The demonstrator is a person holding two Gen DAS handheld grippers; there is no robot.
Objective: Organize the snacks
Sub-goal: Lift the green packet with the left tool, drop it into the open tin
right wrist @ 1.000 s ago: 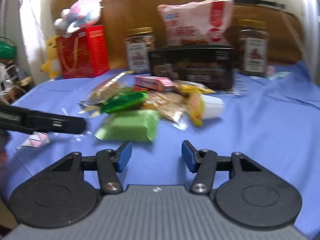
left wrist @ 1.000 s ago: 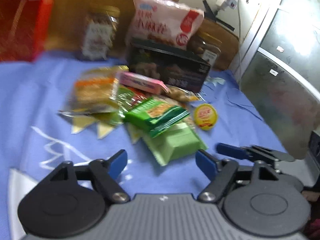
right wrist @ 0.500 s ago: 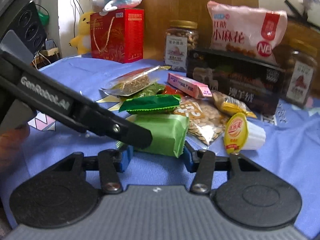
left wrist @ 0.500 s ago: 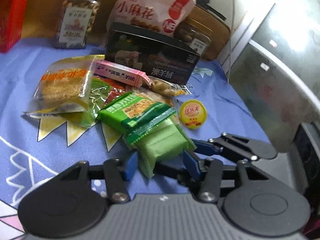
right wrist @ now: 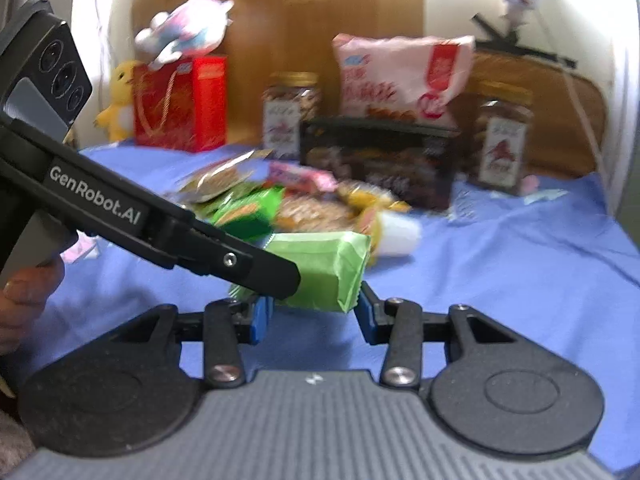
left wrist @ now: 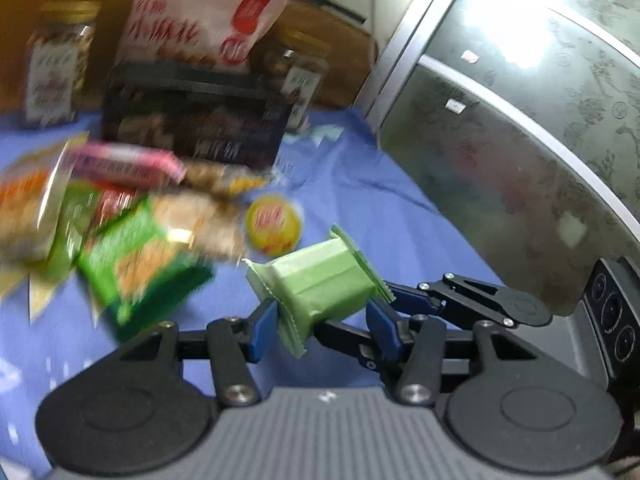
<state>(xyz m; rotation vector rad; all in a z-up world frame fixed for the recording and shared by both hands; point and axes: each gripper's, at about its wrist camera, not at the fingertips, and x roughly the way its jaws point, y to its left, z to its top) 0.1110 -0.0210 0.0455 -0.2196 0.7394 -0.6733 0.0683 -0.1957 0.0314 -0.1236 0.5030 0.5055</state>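
In the left wrist view, the left gripper (left wrist: 322,328) has its jaws set narrow around a light green snack pack (left wrist: 320,280), one blue pad on each side, so the pack is held and seems lifted a little off the blue cloth (left wrist: 380,184). It now sits apart from the snack pile (left wrist: 132,216), likely because the person wants to sort it out from the heap. The right gripper (left wrist: 386,306) reaches in from the right side, its tips around the same pack. Behind the pile stand a dark box (left wrist: 192,120), a pink bag (left wrist: 200,20) and a jar (left wrist: 56,64), lined up at the back as if they are already in their places. A yellow-lidded cup (left wrist: 274,222) lies on its side near the pile. In the right wrist view, the right gripper (right wrist: 316,312) also has the light green snack pack (right wrist: 324,268) between its jaws, and the right pad looks to touch the pack's sealed edge; the left pad is partly hidden, so a firm grip there cannot be told for sure. The left gripper (right wrist: 276,276) comes across from the left and clamps the pack's near side. Two grippers on one pack probably means a hand-over, or steadying it so it does not slip. A hand (right wrist: 24,296) holds the left tool's handle. A red gift box (right wrist: 180,104) and plush toys (right wrist: 184,36) sit far back, out of the way.
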